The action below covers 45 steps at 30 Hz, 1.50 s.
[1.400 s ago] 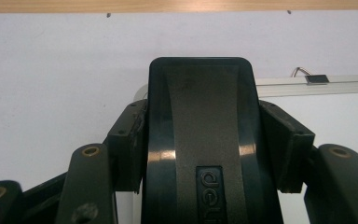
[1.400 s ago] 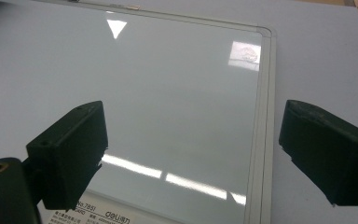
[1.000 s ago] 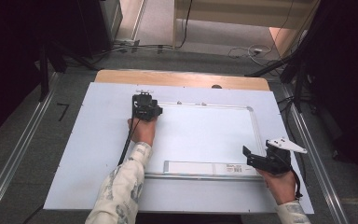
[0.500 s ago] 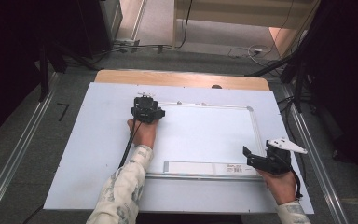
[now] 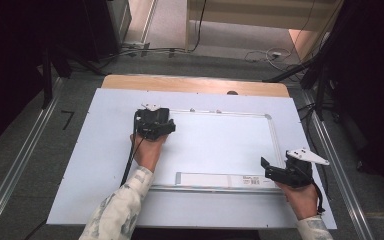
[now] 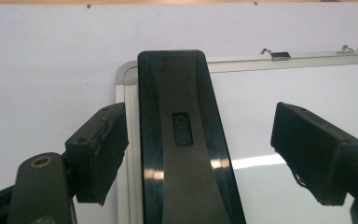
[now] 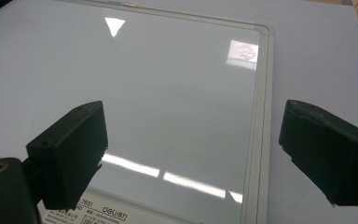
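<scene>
A white whiteboard (image 5: pixel 220 145) with a thin metal frame lies flat on the pale table sheet (image 5: pixel 100 150). My left gripper (image 5: pixel 152 122) hovers at the board's far left corner. In the left gripper view a glossy black eraser (image 6: pixel 182 140) lies along the board's (image 6: pixel 307 84) left frame, between the jaws of my left gripper (image 6: pixel 205 135). The left jaw is close beside the eraser and the right jaw stands well clear. My right gripper (image 5: pixel 269 171) sits at the board's near right corner, open over the bare board (image 7: pixel 168 84) with nothing between the jaws of that gripper (image 7: pixel 191 149).
A printed label strip (image 5: pixel 220 179) runs along the board's near edge. Two small metal clips (image 6: pixel 279 55) sit on its far frame. The wooden tabletop edge (image 5: pixel 195 85) shows beyond the sheet. Metal rails (image 5: pixel 20 170) and cables (image 5: pixel 145 50) lie on the floor around the table.
My left gripper has shifted slightly toward the person at the board's far left corner. The right gripper has stayed in place.
</scene>
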{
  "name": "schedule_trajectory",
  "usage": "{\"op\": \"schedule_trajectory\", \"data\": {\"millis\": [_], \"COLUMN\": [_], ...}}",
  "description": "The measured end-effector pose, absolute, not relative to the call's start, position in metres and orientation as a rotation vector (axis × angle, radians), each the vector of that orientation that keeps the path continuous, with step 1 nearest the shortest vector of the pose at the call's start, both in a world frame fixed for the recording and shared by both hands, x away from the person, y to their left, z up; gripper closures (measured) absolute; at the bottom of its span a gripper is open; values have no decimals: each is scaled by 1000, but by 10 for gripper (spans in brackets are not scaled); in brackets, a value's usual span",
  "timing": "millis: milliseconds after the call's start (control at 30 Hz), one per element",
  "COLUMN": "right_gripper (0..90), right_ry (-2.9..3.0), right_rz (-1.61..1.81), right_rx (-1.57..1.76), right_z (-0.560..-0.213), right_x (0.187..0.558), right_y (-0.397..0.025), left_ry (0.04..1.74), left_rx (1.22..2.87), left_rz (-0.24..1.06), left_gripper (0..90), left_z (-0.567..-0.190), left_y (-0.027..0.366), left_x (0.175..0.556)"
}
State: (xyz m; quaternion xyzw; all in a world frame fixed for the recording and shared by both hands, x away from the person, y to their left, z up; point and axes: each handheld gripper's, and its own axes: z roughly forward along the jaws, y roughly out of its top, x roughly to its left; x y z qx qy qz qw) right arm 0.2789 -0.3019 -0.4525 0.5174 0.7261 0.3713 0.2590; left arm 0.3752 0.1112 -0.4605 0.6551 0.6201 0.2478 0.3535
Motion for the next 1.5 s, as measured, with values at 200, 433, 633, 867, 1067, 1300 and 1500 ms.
{"op": "schedule_trajectory", "data": {"millis": [200,433,633,867,1067,1300,1500], "right_gripper": [66,66,66,66,66,66,66], "right_ry": [1966,1963,1961,1957,1956,1951,1947], "right_rz": [1004,1002,1000,1000,997,999,998], "right_rx": [1403,1406,1405,1409,1407,1407,1412], "right_z": [-452,-452,-452,-452,-452,-451,-451], "right_x": [278,277,276,276,276,275,275], "right_y": [-302,-303,-304,-305,-305,-306,-308], "left_ry": [1556,1538,1536,1521,1521,1534,1550], "left_rx": [1694,1697,1682,1678,1648,1638,1632], "left_rz": [651,655,669,660,679,691,700], "left_gripper": [179,153,153,152,152,152,152], "left_z": [-450,-447,-446,-445,-441,-442,-442], "left_y": [119,129,138,149,162,178,194], "left_x": [356,337,325,308,293,274,259]}}
